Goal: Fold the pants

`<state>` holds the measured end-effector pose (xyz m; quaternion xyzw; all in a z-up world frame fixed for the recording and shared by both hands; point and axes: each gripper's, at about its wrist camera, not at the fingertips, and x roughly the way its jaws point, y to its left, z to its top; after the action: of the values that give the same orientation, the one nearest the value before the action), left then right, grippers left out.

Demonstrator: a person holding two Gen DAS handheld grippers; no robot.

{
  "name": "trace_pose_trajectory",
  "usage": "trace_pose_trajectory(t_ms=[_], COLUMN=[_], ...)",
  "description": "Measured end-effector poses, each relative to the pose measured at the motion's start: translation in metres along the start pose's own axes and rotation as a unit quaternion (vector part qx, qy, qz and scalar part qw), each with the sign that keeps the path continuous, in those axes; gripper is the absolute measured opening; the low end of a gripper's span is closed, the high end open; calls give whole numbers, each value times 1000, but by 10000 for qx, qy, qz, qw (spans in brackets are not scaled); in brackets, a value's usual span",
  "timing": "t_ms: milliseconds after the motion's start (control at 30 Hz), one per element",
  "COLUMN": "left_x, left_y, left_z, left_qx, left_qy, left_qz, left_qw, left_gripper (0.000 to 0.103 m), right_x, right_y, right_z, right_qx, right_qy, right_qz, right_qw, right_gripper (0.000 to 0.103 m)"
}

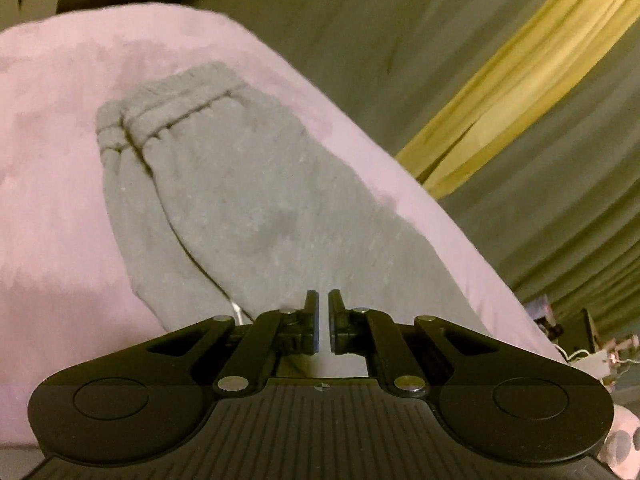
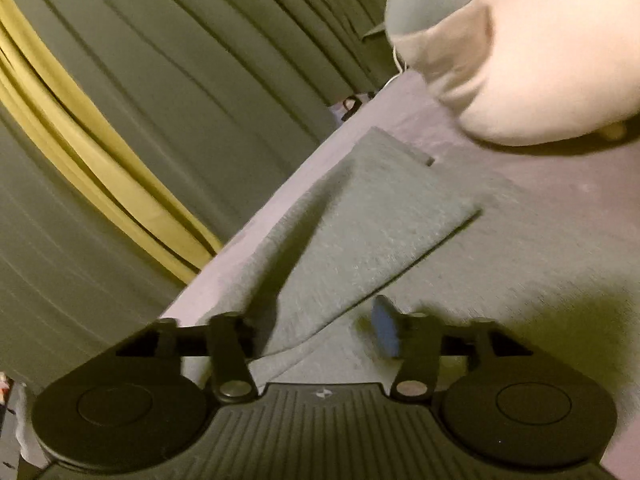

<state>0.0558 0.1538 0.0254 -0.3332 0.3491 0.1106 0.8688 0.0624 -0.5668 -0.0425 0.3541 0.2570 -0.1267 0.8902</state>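
Grey sweatpants (image 1: 240, 200) lie on a pink bed sheet (image 1: 52, 160), their gathered elastic waistband (image 1: 160, 120) at the far end. My left gripper (image 1: 324, 320) hovers over the near part of the pants, its jaws shut with only a thin slit and nothing visible between them. In the right wrist view a folded grey pant leg (image 2: 368, 216) lies flat on the sheet (image 2: 540, 240). My right gripper (image 2: 316, 332) stands open over its near end; the blue-padded right finger (image 2: 386, 330) shows, while cloth partly hides the left finger.
A cream pillow (image 2: 540, 60) lies at the far end of the bed with a grey cloth (image 2: 428, 4) on it. Green curtains (image 1: 440, 20) with a yellow band (image 1: 520, 80) hang just beyond the bed's edge. Small clutter and cables (image 1: 580, 340) sit at the right.
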Motion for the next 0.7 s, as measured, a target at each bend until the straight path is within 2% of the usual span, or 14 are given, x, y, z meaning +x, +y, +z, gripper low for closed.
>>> trace_pose_trajectory(t_ms=[33, 100, 167, 233, 300, 333, 367, 400, 433, 467, 533, 600, 700], left_x=[10, 12, 16, 24, 19, 23, 26, 28, 31, 35, 39, 46, 53], left_y=[3, 8, 20, 29, 40, 41, 41, 40, 38, 39, 37, 38, 50], left_z=[1, 1, 2, 2, -5, -5, -5, -6, -7, -8, -7, -4, 0], left_qx=[0, -114, -284, -402, -481, -500, -502, -491, -480, -478, -451, -462, -799], left_qy=[-26, -36, 32, 110, 169, 173, 166, 156, 133, 89, 35, 31, 54], left_qz=[57, 155, 199, 255, 260, 260, 263, 282, 297, 249, 183, 239, 158], left_qw=[10000, 9998, 9994, 9988, 9984, 9983, 9983, 9983, 9983, 9985, 9988, 9986, 9967], left_gripper=[9, 18, 36, 37, 42, 49, 56, 58, 58, 58, 59, 61, 64], right_x=[9, 22, 33, 39, 41, 42, 46, 49, 53, 54, 55, 54, 78], right_y=[1, -8, -27, -41, -45, -45, -46, -49, -50, -50, -45, -38, -41], right_z=[3, 8, 8, 8, 10, 13, 16, 18, 18, 18, 21, 20, 20], right_qx=[-5, 261, 950, 1448, 1611, 1638, 1650, 1679, 1730, 1761, 1698, 1550, 1603], right_qy=[61, 111, 223, 180, 37, -10, -34, -32, 4, -31, -167, -289, 83], right_qz=[-259, -595, -371, -105, 65, 99, 101, 64, -4, -16, 130, 304, 379], right_qw=[9996, 9978, 9945, 9892, 9869, 9864, 9862, 9858, 9849, 9844, 9853, 9870, 9863], right_gripper=[65, 67, 67, 66, 54, 47, 46, 44, 37, 25, 14, 13, 14])
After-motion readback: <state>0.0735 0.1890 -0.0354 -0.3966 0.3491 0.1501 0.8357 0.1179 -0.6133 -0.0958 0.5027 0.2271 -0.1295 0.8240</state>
